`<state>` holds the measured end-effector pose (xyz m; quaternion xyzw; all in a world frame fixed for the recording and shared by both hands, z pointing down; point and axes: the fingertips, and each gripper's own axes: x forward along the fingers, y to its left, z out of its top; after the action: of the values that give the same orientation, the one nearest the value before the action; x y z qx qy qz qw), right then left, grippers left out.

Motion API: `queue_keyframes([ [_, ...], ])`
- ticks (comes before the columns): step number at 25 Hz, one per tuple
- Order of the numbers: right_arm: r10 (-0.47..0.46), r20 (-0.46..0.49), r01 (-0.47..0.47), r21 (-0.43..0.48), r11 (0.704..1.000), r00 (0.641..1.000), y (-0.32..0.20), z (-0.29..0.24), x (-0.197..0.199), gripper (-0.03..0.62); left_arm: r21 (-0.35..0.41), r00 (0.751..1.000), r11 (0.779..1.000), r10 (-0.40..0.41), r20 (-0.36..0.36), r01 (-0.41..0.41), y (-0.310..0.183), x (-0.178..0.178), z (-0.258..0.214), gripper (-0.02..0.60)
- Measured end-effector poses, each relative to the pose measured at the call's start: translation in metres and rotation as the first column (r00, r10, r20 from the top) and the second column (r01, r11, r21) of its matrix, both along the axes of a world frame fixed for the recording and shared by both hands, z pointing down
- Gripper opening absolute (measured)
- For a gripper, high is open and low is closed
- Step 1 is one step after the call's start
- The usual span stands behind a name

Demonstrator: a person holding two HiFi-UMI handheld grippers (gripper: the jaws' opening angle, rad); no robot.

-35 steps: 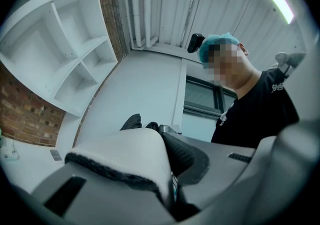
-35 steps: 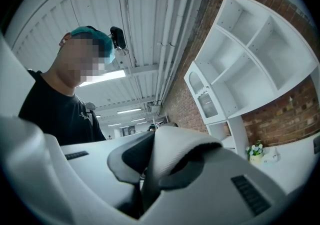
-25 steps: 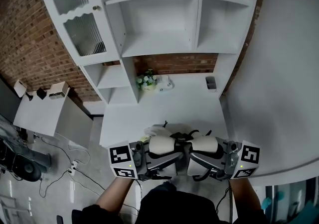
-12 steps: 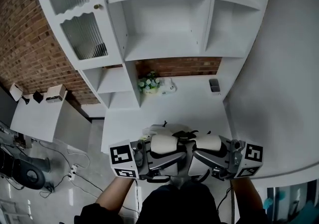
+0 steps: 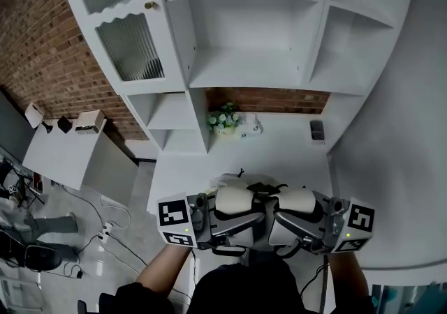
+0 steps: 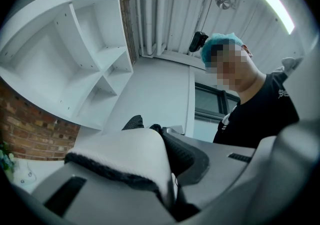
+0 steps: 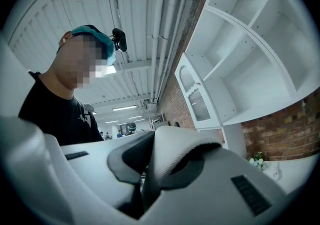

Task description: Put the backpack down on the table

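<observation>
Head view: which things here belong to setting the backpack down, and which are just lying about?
Job in hand: backpack; its straps, clamped in the left gripper and right gripper; white table.
Lying about: flowers; small dark container; shelf unit; side table.

- A home-style study corner: a white shelf unit (image 5: 258,40) against a brick wall (image 5: 42,47), with flowers (image 5: 225,121) on the table (image 5: 279,155) below it.
- Left of the shelf unit, cables (image 5: 105,229) trail over bare floor (image 5: 133,201). Above it run exposed ceiling pipes (image 6: 150,14), workshop-like.
</observation>
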<state>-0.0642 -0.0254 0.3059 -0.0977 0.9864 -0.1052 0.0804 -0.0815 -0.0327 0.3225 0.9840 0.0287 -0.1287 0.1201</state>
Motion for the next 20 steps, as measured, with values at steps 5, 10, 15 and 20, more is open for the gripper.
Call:
queue_keyframes([
  [5,0.016,0.002,-0.016,-0.028,0.999,1.0,-0.04,0.006,0.021,0.048,-0.02,1.0,1.0,-0.016,0.019,0.016,-0.033,0.017,0.002,0.044],
  [10,-0.01,0.02,0.011,-0.024,1.0,1.0,-0.076,0.004,0.039,0.048,-0.028,0.999,0.999,-0.017,0.039,0.018,-0.066,0.034,0.001,0.044],
  [15,0.001,0.007,-0.001,-0.039,0.999,1.0,-0.114,0.006,0.051,0.048,-0.009,0.999,1.0,-0.013,0.042,0.013,-0.104,0.047,0.002,0.044],
  [20,-0.015,0.013,0.015,-0.02,1.0,1.0,-0.148,0.003,0.063,0.048,-0.021,0.999,1.0,-0.016,0.039,0.016,-0.142,0.061,-0.001,0.044],
])
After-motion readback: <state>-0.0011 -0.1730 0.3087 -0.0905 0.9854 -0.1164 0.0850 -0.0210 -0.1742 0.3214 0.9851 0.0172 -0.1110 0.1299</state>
